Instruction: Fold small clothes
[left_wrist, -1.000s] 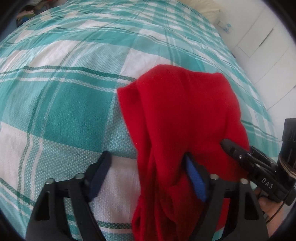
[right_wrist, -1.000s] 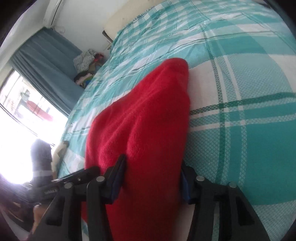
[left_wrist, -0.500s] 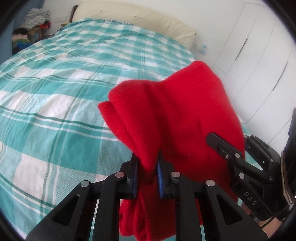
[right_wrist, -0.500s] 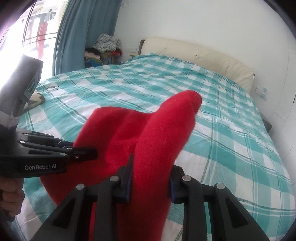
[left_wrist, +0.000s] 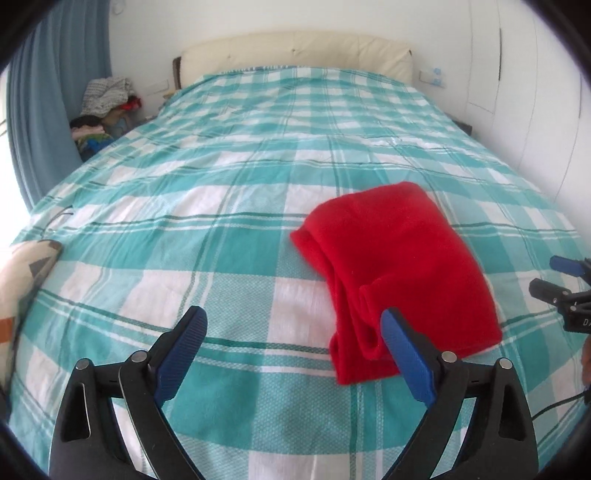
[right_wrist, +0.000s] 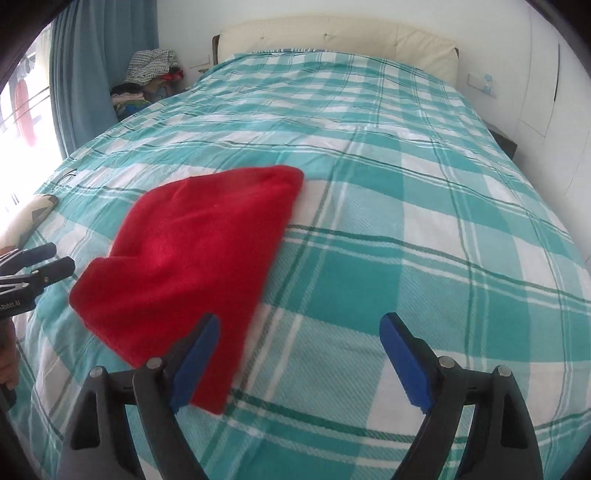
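A red fleece garment (left_wrist: 399, 266) lies folded on the teal and white checked bed cover (left_wrist: 221, 229); it also shows in the right wrist view (right_wrist: 199, 254). My left gripper (left_wrist: 295, 321) is open and empty, held back from the garment's near left edge. My right gripper (right_wrist: 299, 325) is open and empty, with its left pad (right_wrist: 195, 354) in front of the garment's near corner. Each gripper shows at the edge of the other's view: the right one in the left wrist view (left_wrist: 561, 280), the left one in the right wrist view (right_wrist: 37, 266).
A cream headboard (left_wrist: 295, 48) stands at the far end of the bed. A pile of clothes (left_wrist: 103, 107) sits by the blue curtain (left_wrist: 48, 96) at the far left. A patterned pillow (left_wrist: 22, 280) lies at the left edge. White wardrobe doors (left_wrist: 524, 85) run along the right.
Both grippers were shut on the lifted garment half a second ago. They have now opened, let it go and pulled back; the garment lies folded on the bed.
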